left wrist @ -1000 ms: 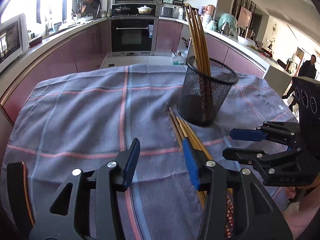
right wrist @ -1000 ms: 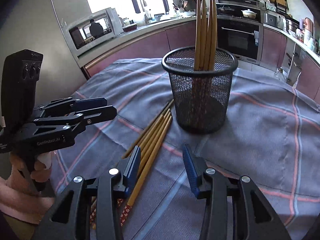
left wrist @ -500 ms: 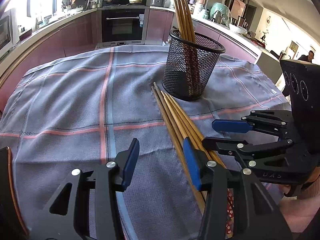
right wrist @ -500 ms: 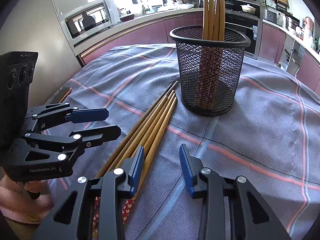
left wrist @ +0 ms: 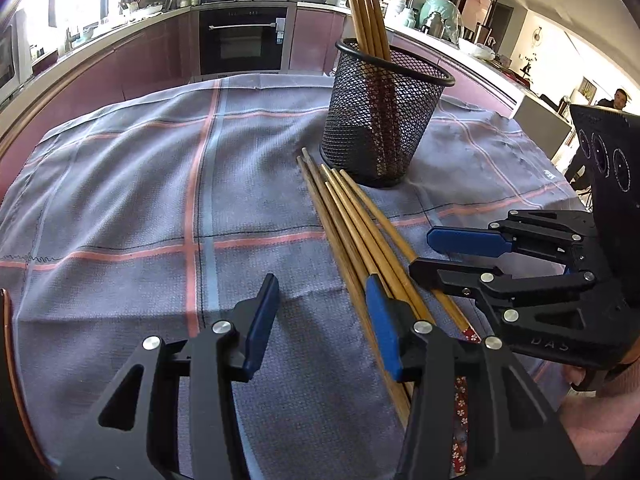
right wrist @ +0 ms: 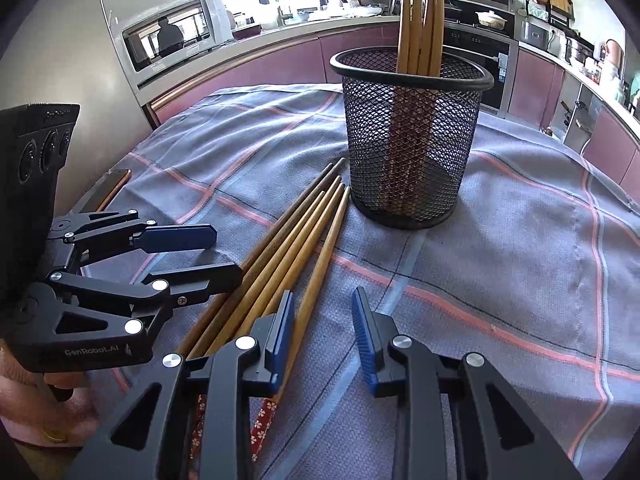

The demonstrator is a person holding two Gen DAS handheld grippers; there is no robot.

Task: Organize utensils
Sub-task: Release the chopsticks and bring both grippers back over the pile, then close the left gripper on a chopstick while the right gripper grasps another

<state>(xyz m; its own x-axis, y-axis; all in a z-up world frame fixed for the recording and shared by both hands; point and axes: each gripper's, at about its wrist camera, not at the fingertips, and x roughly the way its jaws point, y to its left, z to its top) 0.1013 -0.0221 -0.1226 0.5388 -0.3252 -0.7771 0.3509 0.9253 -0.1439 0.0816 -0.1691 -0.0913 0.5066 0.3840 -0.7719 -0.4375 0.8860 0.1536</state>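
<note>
White "GenRobot.AI" lettering is read on the left claw [right wrist: 208,252], held released; the right claw [right wrist: 322,320] is closing around one chopstick [right wrist: 320,268], unclenched.

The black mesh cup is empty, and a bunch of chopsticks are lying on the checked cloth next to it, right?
Not quite: the black mesh cup is not empty. The right wrist view shows several chopsticks standing in it, sticking up above the rim. The rest holds: a bunch of loose chopsticks lies on the checked cloth next to the cup.
</note>
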